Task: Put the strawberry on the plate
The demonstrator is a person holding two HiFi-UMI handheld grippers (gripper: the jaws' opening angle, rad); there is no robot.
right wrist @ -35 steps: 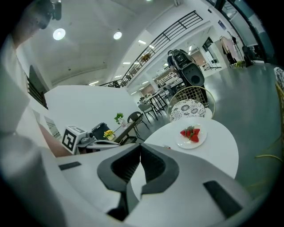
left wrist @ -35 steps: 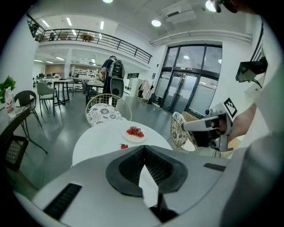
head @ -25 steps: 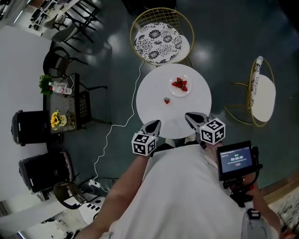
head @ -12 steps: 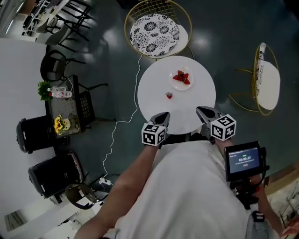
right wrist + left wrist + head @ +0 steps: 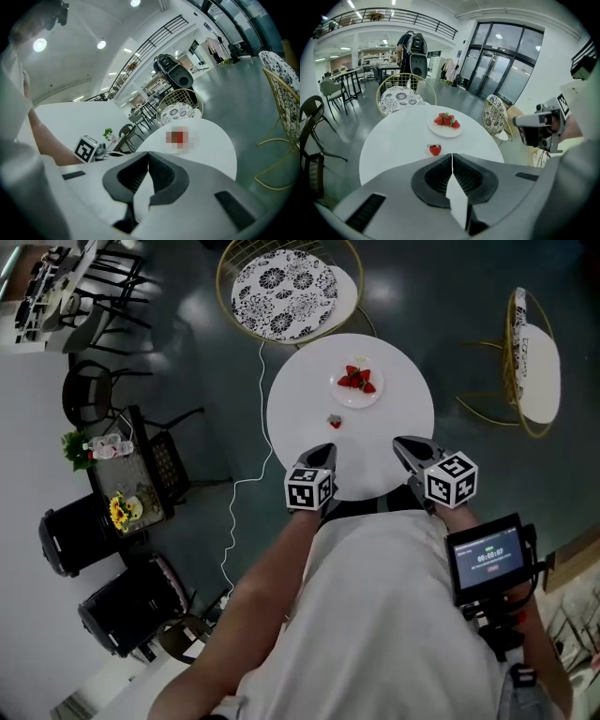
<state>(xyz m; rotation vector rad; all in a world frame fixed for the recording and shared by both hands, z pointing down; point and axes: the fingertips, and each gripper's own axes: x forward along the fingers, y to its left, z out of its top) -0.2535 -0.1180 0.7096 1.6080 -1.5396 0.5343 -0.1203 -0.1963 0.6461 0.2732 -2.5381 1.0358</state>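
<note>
Grey-jawed, the left hand-held gripper (image 5: 322,450) is hovering shut and empty at seven o'clock of the desk (image 5: 291,427). The loose strawberry (image 5: 335,421) is lying at seven o'clock of the plate (image 5: 339,395). The right hand-held gripper (image 5: 406,442) is hanging shut, empty too. Arriving unopened, either would be risking knocking the strawberry away.

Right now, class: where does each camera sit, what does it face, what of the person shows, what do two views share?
Head view: on the head, facing steeply down at the table; torso, arms, left gripper, right gripper.
Left gripper view: on the left gripper, facing strawberry and plate; its shut jaws, the right gripper.
Right gripper view: on the right gripper, facing across the table; its shut jaws, a forearm.
Shared: first two show the strawberry off the plate.
</note>
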